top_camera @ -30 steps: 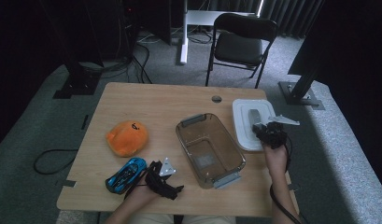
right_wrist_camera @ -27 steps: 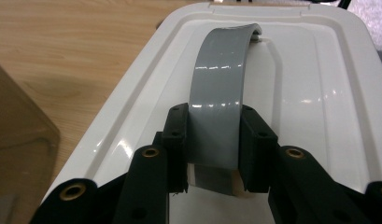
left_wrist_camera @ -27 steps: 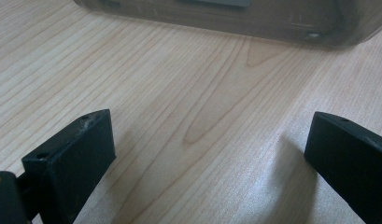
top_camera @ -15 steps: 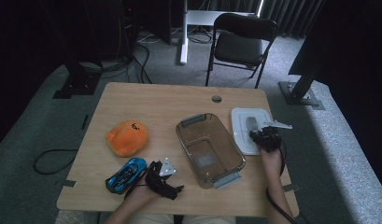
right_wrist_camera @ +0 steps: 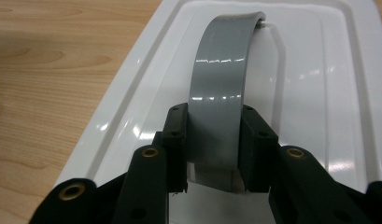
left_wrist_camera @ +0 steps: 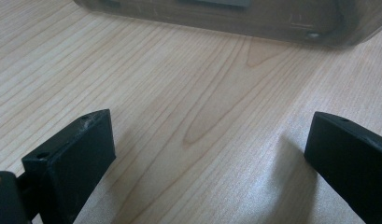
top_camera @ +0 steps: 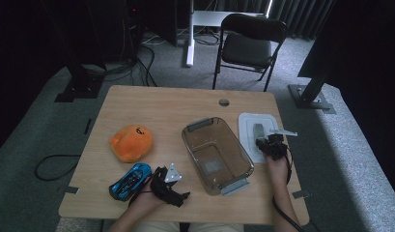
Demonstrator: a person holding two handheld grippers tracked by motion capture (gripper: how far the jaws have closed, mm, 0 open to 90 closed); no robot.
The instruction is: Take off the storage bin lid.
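Note:
A white lid (top_camera: pixel 250 126) with a grey strap handle (top_camera: pixel 258 130) sits flat at the table's right side, just right of a clear plastic bin (top_camera: pixel 217 154). My right gripper (top_camera: pixel 267 145) is shut on that handle; in the right gripper view its jaws pinch the grey handle (right_wrist_camera: pixel 221 70) from both sides above the white lid (right_wrist_camera: pixel 319 70), around my right gripper (right_wrist_camera: pixel 214 140). My left gripper (top_camera: pixel 178 195) rests near the front edge, left of the bin. In its own view my left gripper (left_wrist_camera: pixel 212 154) is open over bare wood, with the bin's base (left_wrist_camera: pixel 226 18) ahead.
An orange plush toy (top_camera: pixel 132 142) lies at the left of the wooden table (top_camera: pixel 161 108). A blue toy car (top_camera: pixel 131 179) sits beside my left hand. A cable hole (top_camera: pixel 224 102) is at the table's back. A black chair (top_camera: pixel 250 46) stands beyond the far edge.
My right gripper has sunk toward the table with the white lid held by its handle. The left gripper has stayed where it was.

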